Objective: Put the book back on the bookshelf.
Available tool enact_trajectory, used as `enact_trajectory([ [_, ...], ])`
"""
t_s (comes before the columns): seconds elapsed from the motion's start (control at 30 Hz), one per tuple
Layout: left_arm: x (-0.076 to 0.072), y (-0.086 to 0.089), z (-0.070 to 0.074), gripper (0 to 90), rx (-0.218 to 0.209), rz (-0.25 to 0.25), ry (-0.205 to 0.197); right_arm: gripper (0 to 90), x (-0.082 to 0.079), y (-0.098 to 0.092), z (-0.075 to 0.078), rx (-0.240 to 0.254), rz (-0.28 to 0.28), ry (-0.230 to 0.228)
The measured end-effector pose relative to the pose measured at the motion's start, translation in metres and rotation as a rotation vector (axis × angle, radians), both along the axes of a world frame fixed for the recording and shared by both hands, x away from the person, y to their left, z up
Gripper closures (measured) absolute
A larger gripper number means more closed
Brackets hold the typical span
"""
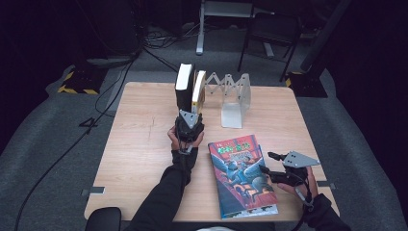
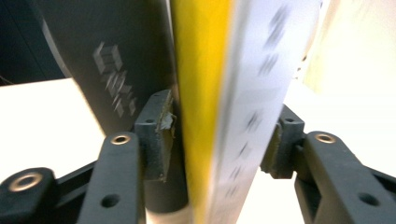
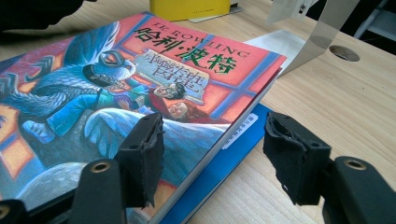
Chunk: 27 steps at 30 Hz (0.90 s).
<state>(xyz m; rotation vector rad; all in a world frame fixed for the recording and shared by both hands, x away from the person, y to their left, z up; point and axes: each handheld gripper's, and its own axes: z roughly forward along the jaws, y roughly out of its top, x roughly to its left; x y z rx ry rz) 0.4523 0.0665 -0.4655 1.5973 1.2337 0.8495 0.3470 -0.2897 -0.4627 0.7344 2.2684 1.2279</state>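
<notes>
Table point(image 1: 144, 144) carried the work: a white bookend rack point(image 1: 235, 98) at the back held a black book point(image 1: 184, 86) and a yellow book point(image 1: 198, 89) upright at its left end, while two flat books, a red one point(image 1: 240, 175) over a blue one point(image 3: 233, 154), lay near me. My left gripper point(image 1: 190, 113) straddled the yellow book with slack jaws, so it could tip, I judged. My right gripper point(image 1: 276, 168) sat open, holding nothing, at the red book's edge.
</notes>
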Motion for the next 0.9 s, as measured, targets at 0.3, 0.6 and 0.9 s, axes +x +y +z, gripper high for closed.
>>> enact_trajectory([
  [0.3, -0.012, 0.025, -0.005, 42.2, 0.03, -0.105, 0.06, 38.1, 0.0, 0.0, 0.0, -0.001, 0.0, 0.004],
  [0.6, -0.03, 0.038, -0.005, 46.1, 0.133, -0.278, 0.118, 37.9, -0.001, 0.0, 0.0, -0.003, 0.001, 0.004],
  [0.9, -0.029, 0.03, -0.008, 73.5, 0.209, -0.345, 0.099, 37.9, 0.0, 0.001, -0.002, -0.009, 0.0, 0.009],
])
